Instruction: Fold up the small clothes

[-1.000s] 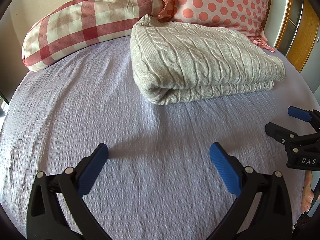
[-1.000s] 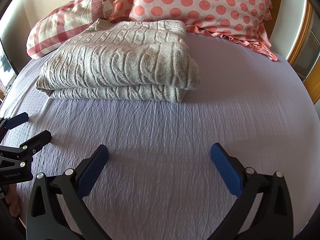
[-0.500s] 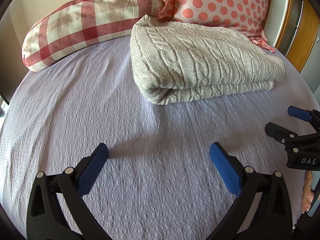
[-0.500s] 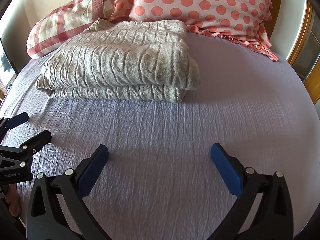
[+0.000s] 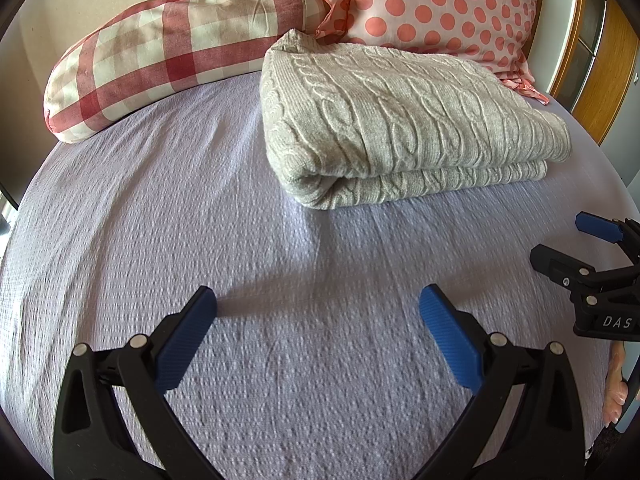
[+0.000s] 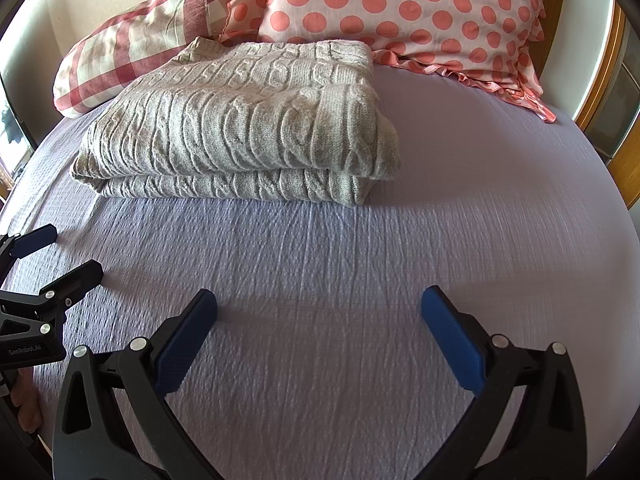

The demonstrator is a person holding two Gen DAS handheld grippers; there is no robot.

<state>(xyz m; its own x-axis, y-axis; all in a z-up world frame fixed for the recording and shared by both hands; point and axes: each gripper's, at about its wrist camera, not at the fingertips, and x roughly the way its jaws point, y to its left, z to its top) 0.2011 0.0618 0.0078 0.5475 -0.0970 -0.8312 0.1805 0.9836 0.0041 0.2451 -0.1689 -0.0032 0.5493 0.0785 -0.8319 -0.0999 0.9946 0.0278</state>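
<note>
A grey cable-knit sweater [image 5: 400,120] lies folded in a thick rectangle on the lilac bed sheet [image 5: 160,220], near the pillows. It also shows in the right wrist view [image 6: 248,124]. My left gripper [image 5: 318,312] is open and empty, low over the sheet, well short of the sweater. My right gripper [image 6: 319,310] is open and empty too, in front of the sweater. Each gripper shows at the edge of the other's view: the right one [image 5: 560,244] and the left one [image 6: 64,254].
A red-and-white checked pillow [image 5: 168,44] and a pink polka-dot pillow [image 5: 432,4] lie at the head of the bed behind the sweater. A wooden-framed door or cupboard [image 5: 604,68] stands at the right. The sheet [image 6: 480,200] stretches bare to the right of the sweater.
</note>
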